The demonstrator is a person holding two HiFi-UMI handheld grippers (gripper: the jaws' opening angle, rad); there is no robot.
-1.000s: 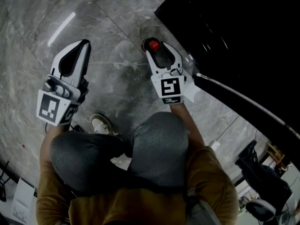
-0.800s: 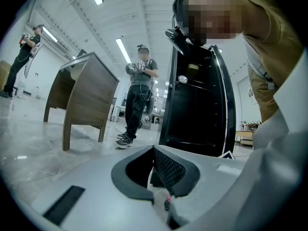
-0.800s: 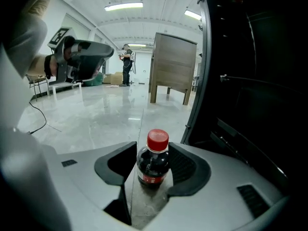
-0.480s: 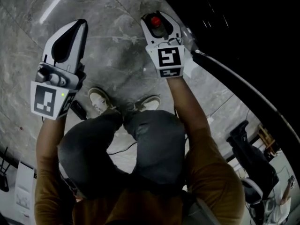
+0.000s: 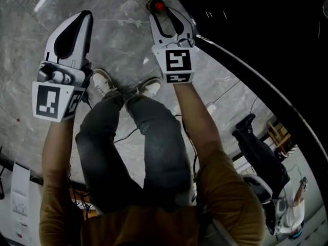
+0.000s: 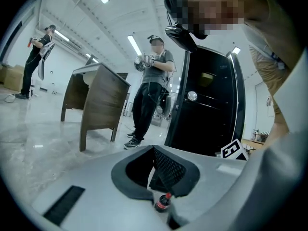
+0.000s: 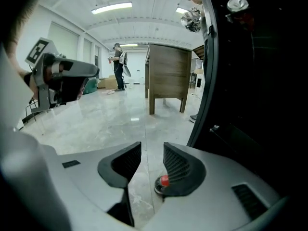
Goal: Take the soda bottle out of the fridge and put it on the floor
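The soda bottle (image 5: 159, 5), dark with a red cap, stands upright on the grey marble floor beside the black fridge (image 5: 256, 24). My right gripper (image 5: 163, 12) hangs above it and is open. Its jaws have just been closing and only floor shows between them. In the right gripper view the bottle's cap (image 7: 164, 181) peeks out below my right gripper (image 7: 153, 148). My left gripper (image 5: 88, 15) is held off to the left, shut and empty. The left gripper view shows the bottle (image 6: 162, 202) far below my left gripper (image 6: 153, 149).
My own shoes (image 5: 102, 81) stand on the floor close to the bottle. The fridge's door edge (image 7: 207, 81) rises at the right. A wooden table (image 6: 98, 97) stands further off, with a person (image 6: 151, 90) next to it and another person (image 6: 36, 61) far away.
I have risen from a crouch and both grippers have lifted away from the floor. The bottle, earlier between the right jaws, now stands alone below them.
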